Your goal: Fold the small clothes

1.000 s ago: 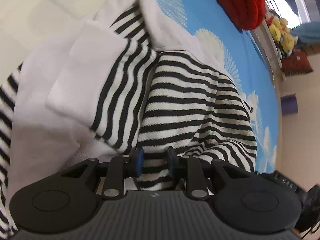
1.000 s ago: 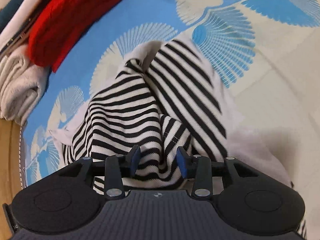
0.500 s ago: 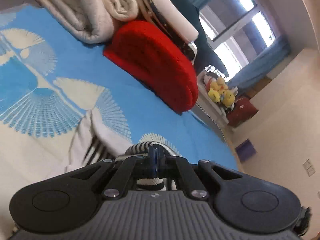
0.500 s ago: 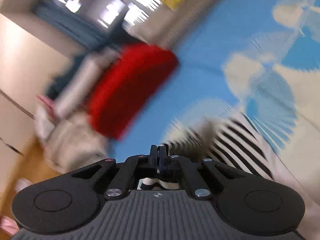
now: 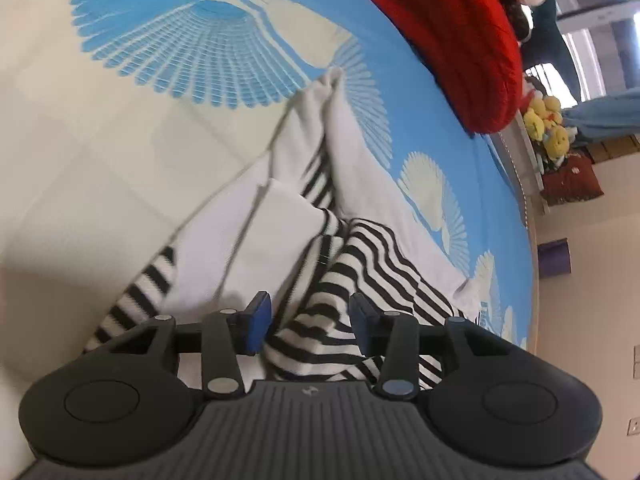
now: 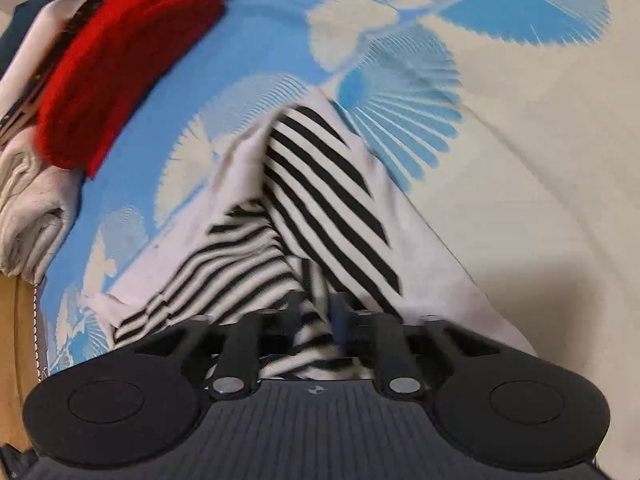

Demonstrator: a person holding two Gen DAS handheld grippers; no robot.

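Striped garment (image 5: 372, 280), black and white with plain white panels, lies bunched on the bed, right under both tools. Left tongs (image 5: 306, 326) have just been opening, and the blue pads (image 5: 258, 316) now stand apart, a ridge of striped cloth rising between them without being pinched. Over on the other side, the right tongs (image 6: 316, 320) have just been opening too; the view is blurred, the jaws look parted, striped fabric bunched in the gap, pads not pressing on it as far as one can see. From the right wrist view the striped garment (image 6: 320, 200) runs away from the tool in a long tilted fold, white edging on either flank. From the left, two white ends meet in a point further up the bed. Underneath it all, the bedspread (image 5: 120, 128) is cream with blue fan shapes, the same bedspread (image 6: 520, 140) spreading wide on the right. Beyond the clothing, a red knitted item (image 5: 460, 40) sits near the bed's far edge, also seen as a red knitted item (image 6: 116, 64) next to a folded cream blanket (image 6: 32, 204). Furthest off, yellow plush toys (image 5: 548, 124) cluster by the wall.
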